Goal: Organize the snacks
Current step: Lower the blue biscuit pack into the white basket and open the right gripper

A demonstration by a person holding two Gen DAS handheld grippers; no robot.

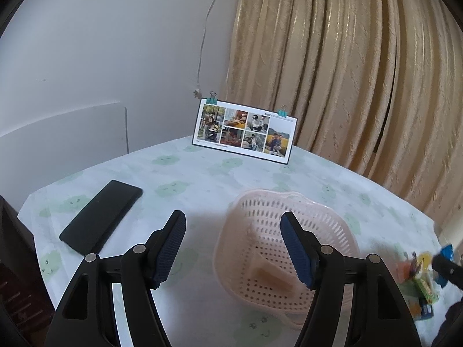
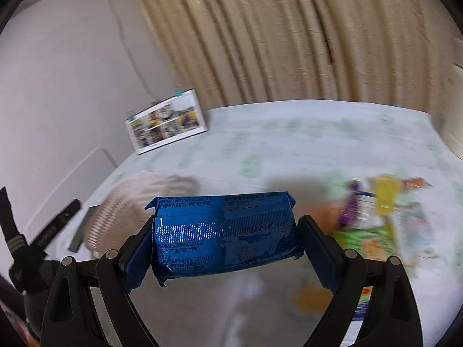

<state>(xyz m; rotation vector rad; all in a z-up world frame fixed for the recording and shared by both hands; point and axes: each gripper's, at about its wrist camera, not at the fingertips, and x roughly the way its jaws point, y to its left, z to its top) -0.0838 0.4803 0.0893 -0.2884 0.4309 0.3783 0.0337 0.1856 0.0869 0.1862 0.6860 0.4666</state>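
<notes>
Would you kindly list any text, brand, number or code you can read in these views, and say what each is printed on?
"SC10844023300210": a code line on the back of the blue snack packet, held in the right tool.
"SC10844190000321": a lower line on that packet, digits uncertain.
Remaining Chinese small print on the packet: too blurred to read.
Photo calendar card: header too small.
Loose snack wrappers: blurred.
Pink basket, black phone: no text.
</notes>
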